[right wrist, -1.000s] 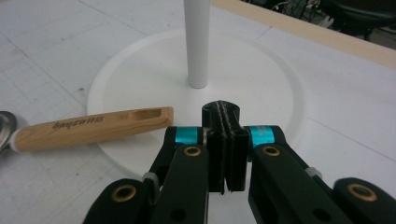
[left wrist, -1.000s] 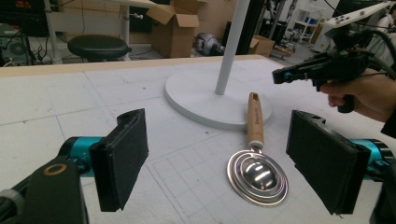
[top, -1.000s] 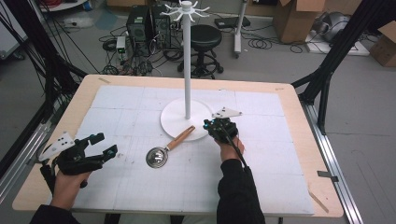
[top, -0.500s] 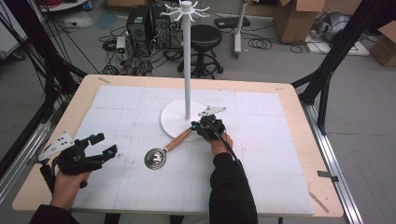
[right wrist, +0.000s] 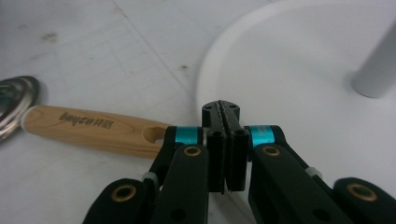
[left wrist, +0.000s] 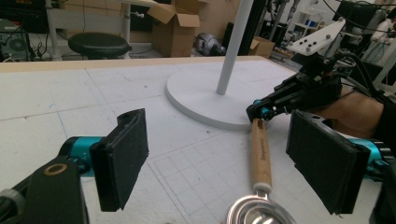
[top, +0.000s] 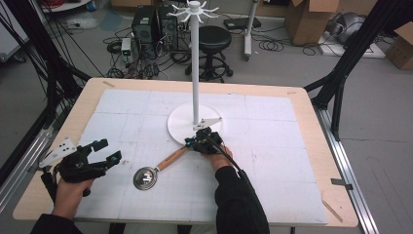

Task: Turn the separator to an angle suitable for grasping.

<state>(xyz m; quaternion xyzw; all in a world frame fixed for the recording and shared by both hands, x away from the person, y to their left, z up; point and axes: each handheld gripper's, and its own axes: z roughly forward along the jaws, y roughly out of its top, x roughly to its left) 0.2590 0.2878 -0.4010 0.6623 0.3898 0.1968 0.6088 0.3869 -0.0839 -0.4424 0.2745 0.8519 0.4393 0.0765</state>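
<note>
White gridded matting covers the wooden table I am working over, with cables, a black stool and cardboard boxes on the floor across the top of the high view. My right gripper sits just below the middle of that view, its jaws pressed flat together with nothing between them; in the right gripper view the closed tips lie at the rim of the white round base, and the wooden handle's end with its hanging hole lies just to their left, beside the jaws rather than inside them. Whether the tips touch the handle I cannot tell. From there the strainer runs down and left in the high view, wooden handle toward the base, metal bowl toward the lower left, lying flat on the matting. Beyond the right gripper the white pole stand rises from its base to a ring of hooks at the top centre of the frame. My left gripper hovers at the lower left of the high view, well apart from the strainer, jaws spread wide; the left gripper view shows its two black pads standing apart with the strainer's handle and bowl rim beyond the gap between them.
</note>
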